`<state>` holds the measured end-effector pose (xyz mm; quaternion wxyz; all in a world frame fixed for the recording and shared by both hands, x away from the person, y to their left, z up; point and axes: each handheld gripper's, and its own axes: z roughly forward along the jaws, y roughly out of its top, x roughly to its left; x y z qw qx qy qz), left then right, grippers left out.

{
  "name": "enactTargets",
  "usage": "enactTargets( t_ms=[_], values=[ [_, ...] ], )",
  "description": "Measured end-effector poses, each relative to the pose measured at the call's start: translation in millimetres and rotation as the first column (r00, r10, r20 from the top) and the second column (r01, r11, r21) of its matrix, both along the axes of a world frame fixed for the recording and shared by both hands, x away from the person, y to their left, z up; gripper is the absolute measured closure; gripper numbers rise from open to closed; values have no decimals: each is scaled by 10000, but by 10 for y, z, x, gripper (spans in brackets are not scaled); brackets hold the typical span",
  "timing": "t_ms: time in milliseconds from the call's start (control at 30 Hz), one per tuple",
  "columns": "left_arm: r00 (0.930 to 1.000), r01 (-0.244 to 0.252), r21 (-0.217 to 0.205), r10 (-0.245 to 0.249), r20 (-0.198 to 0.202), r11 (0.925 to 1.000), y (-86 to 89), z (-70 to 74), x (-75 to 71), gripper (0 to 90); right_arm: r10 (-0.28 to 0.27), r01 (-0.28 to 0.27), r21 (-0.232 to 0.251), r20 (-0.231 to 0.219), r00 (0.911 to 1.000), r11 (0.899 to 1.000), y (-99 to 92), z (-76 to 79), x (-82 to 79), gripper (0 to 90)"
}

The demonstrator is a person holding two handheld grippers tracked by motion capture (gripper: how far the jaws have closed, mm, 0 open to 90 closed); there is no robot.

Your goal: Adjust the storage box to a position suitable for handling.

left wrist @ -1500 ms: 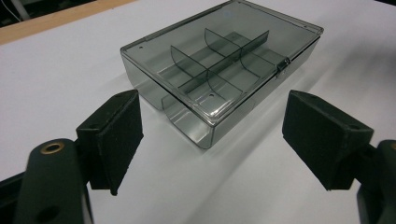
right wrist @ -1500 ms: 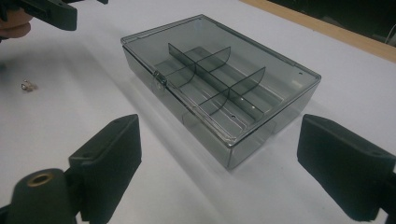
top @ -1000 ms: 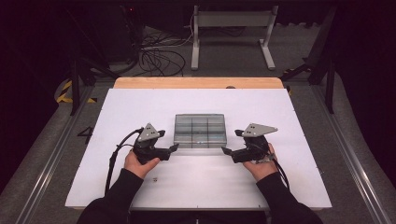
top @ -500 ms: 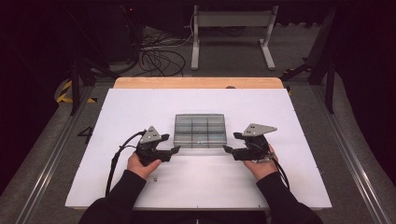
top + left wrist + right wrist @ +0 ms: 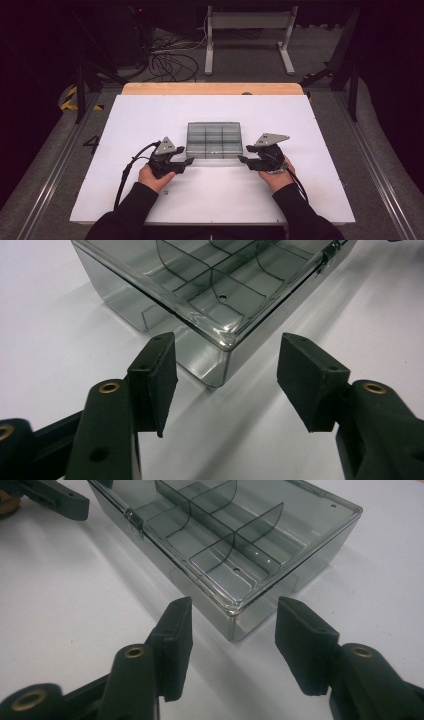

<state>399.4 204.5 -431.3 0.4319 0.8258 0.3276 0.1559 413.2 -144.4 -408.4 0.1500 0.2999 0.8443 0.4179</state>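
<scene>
1. The clear box (image 5: 214,140) lies flat on the white table (image 5: 150,115), about the middle of it and nearer your edge than the far one. Its lid is down, and through it you can see dividers splitting the inside into compartments.

2. Your left gripper (image 5: 188,161) sits on the table at the box's near left corner, pointing in toward it. In the left gripper view, that corner of the box (image 5: 220,305) stands just ahead of the gap between the two black pads (image 5: 159,377). The pads are apart from the plastic on both sides, so nothing is gripped.

3. The left jaws have just been closing. They are now at a middling width with only bare table between them.

4. Your right gripper (image 5: 242,160) mirrors this at the box's near right corner, again pointing inward. In the right gripper view, the corner of the box (image 5: 250,545) stands just beyond the gap between the pads (image 5: 177,640), and neither pad touches it.

5. The right jaws have also just been closing. They stand partly open and hold nothing.

6. In the right gripper view, the tip of your left gripper (image 5: 55,497) shows at the far end of the box's near long side.

7. Both your hands rest low on the table, with a cable (image 5: 125,172) looping back from the left gripper.
</scene>
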Motion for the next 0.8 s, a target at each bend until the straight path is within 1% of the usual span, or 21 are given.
enactTargets(
  t_ms=[100, 133, 200, 233, 267, 300, 367, 400, 433, 467, 533, 567, 633, 800],
  values=[
    [10000, -88, 68, 88, 34, 9999, -10, -7, 10, 443, -11, 10, -126, -80, 10000, 9999, 17, -25, 17, 538],
    [9999, -112, 24, 112, -36, 9999, -21, -14, 11, 443, -11, 10, -126, -80, 10000, 9999, 17, -25, 17, 538],
    [9998, -176, 128, 176, 18, 9998, -21, -14, 21, 452, -20, 18, -157, -123, 9999, 9999, 18, -31, 23, 556],
    [9998, -209, 113, 209, 13, 9997, -24, -16, 21, 455, -24, 22, -171, -126, 9999, 9999, 19, -33, 25, 566],
    [9996, -257, 184, 255, 96, 9995, -23, -17, 24, 466, -67, 65, -201, -95, 9999, 9998, 21, -30, 23, 599],
    [9998, -196, 150, 196, 7, 9997, -28, -20, 22, 466, -67, 65, -201, -95, 9999, 9998, 21, -30, 23, 599],
    [9997, -243, 257, 242, 66, 9994, -40, -21, 15, 478, -99, 98, -213, -16, 10000, 9997, 27, -24, 16, 624],
    [9998, -200, 244, 200, 6, 9995, -48, -25, 11, 487, -91, 93, -239, 57, 9999, 9997, 33, -19, 13, 647],
    [9998, -191, 262, 191, 32, 9995, -53, -27, 10, 492, -98, 99, -231, 55, 9999, 9997, 37, -19, 13, 661],
    [9998, -190, 356, 187, 94, 9992, -52, -25, 10, 492, -98, 99, -231, 55, 9999, 9997, 37, -19, 13, 661],
    [9996, -235, 402, 230, 133, 9989, -52, -25, 12, 508, -93, 95, -308, 60, 9999, 9995, 44, -25, 13, 679],
    [9998, -204, 328, 202, 68, 9993, -52, -28, 13, 516, -80, 82, -326, 46, 10000, 9994, 47, -27, 11, 688],
    [9998, -202, 320, 200, 83, 9993, -48, -28, 17, 526, -52, 56, -344, 116, 9999, 9994, 53, -23, 3, 707],
    [9998, -199, 322, 197, 78, 9993, -48, -28, 19, 526, -48, 51, -348, 94, 9999, 9994, 50, -19, 1, 718]
  ],
)
